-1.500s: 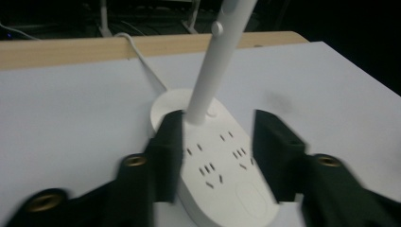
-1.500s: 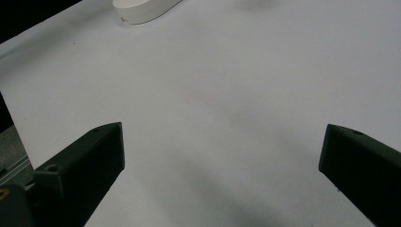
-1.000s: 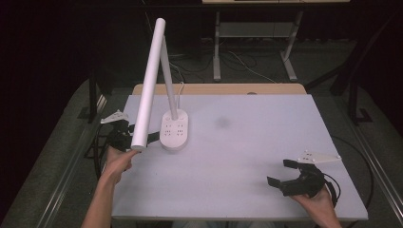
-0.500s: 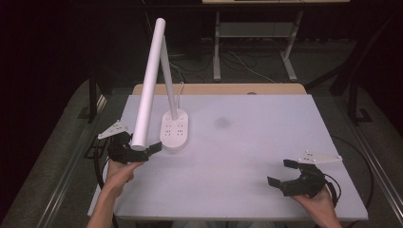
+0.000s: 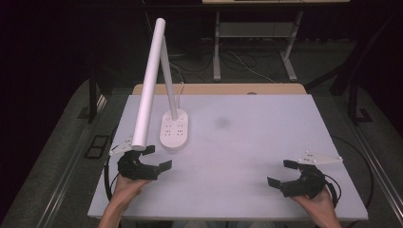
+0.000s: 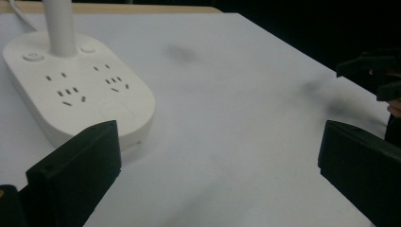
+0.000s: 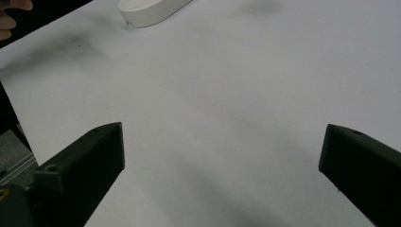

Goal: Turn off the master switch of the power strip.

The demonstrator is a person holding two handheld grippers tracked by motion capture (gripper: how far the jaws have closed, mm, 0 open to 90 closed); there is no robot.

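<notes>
A white desk lamp stands at the table's left, its oval base (image 5: 174, 130) carrying socket holes and its long tube head (image 5: 149, 80) slanting forward. My left gripper (image 5: 158, 157) is open just in front of the base, under the tube's lower end, with nothing in it. In the left gripper view the lamp base (image 6: 80, 90) lies close ahead on the left, beyond the wide-apart jaws of my left gripper (image 6: 217, 161). My right gripper (image 5: 281, 173) rests open and empty near the front right corner. Its own view shows my right gripper (image 7: 222, 175) over bare table, with the lamp base (image 7: 151, 12) far off.
The white table (image 5: 247, 142) has a faint dark smudge (image 5: 221, 122) near its middle. A white cord (image 5: 180, 90) runs from the lamp toward the back edge. Behind stands a wooden desk edge (image 5: 218, 89) and metal legs. Dark floor surrounds the table.
My left gripper has come from the table's left edge beside the tube's end forward and rightward onto the table in front of the lamp base. The right gripper has barely moved.
</notes>
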